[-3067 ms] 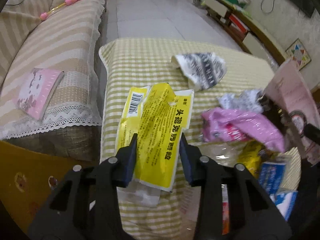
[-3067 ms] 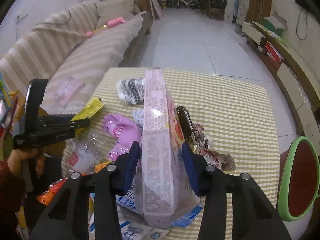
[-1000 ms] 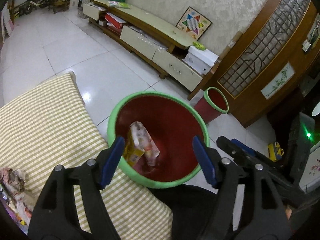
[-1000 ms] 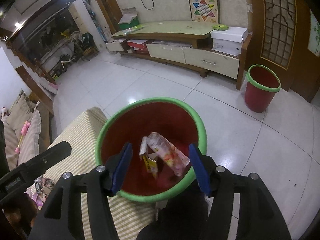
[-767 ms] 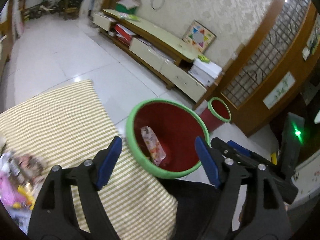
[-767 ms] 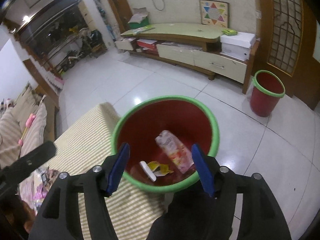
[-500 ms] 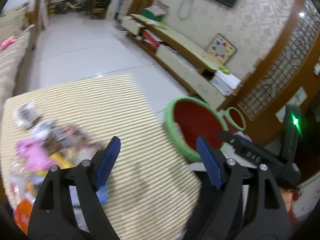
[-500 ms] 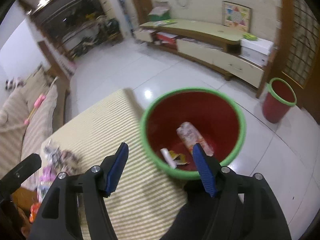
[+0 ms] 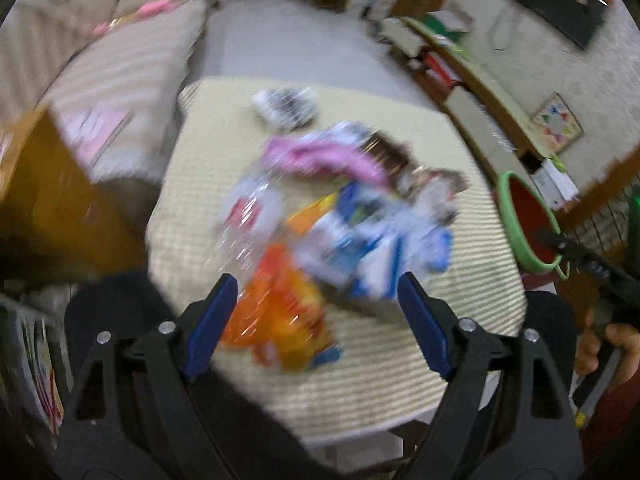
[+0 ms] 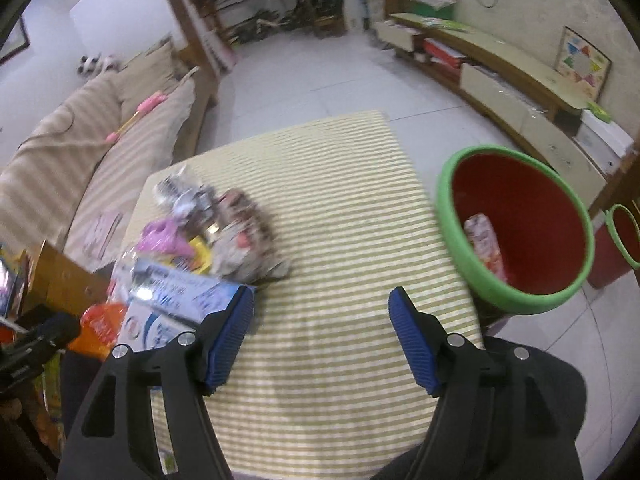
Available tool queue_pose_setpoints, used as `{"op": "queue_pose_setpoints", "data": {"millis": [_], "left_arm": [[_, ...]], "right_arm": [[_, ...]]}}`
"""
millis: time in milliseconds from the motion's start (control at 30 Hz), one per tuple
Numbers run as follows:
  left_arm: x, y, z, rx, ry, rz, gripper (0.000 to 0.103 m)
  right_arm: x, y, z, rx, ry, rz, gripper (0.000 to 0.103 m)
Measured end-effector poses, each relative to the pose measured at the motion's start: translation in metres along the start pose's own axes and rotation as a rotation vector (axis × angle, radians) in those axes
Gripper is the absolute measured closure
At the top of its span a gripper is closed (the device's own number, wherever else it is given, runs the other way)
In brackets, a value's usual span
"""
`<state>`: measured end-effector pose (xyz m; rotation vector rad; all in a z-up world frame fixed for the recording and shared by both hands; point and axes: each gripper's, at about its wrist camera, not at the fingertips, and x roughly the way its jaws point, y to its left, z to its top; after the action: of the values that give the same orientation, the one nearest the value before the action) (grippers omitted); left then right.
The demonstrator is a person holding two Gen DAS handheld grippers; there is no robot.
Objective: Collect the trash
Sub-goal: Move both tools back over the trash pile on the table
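Both claws have swung back from the bin to the table, and both come back with nothing in them: the yellow packet the left one carried and the tall pink box the right one carried about 3 seconds ago are no longer held, and the pink box (image 10: 486,246) now leans against the inside wall of the red bin with the green rim (image 10: 516,300), off to the right of the right claw (image 10: 322,314). So 2 pieces look delivered, and by my reckoning the round starts again with most of the heap still waiting. The left claw (image 9: 318,300) has its blue pads spread wide and points down at the pile of trash (image 9: 336,216), which lies straight ahead of it and slightly below; the nearest piece is an orange wrapper (image 9: 276,320) sitting between the 2 pads' line of sight, with blue and white cartons (image 9: 372,248) just to its right and a pink bag (image 9: 320,158) farther ahead. That view is smeared with motion, so the left hand is plainly still turning. The right claw, jaws also wide apart, hangs level over bare striped table (image 10: 340,240), with the same pile ahead and to its left.
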<state>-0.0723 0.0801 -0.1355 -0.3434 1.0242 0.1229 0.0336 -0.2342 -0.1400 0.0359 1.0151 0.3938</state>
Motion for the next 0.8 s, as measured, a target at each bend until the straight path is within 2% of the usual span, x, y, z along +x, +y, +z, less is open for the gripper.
{"op": "queue_pose_setpoints", "data": {"millis": [67,233,300,400,467,567,800], "left_arm": [[0.007,0.013,-0.012,-0.018,0.015,0.003,0.018],[0.029,0.016,-0.02,-0.023,0.053,-0.004,0.017],[0.034,0.018,-0.023,-0.003,0.049,0.019,0.013],[0.045,0.022,-0.027,-0.01,0.097,0.014,0.013],[0.045,0.024,-0.029,-0.01,0.11,0.002,0.013],[0.032,0.027,-0.034,-0.009,0.098,-0.005,0.013],[0.002,0.051,-0.043,-0.108,0.065,-0.012,0.013]], "right_arm": [[0.002,0.013,-0.002,-0.032,0.007,0.014,0.035],[0.001,0.031,-0.007,-0.08,0.008,0.037,0.034],[0.0,0.036,-0.009,-0.096,0.007,0.046,0.029],[0.004,0.04,-0.015,-0.124,0.028,0.042,0.028],[0.007,0.042,-0.017,-0.134,0.043,0.04,0.028],[0.011,0.044,-0.018,-0.16,0.078,0.084,0.028],[0.038,0.098,-0.028,-0.446,0.122,0.168,0.028]]}}
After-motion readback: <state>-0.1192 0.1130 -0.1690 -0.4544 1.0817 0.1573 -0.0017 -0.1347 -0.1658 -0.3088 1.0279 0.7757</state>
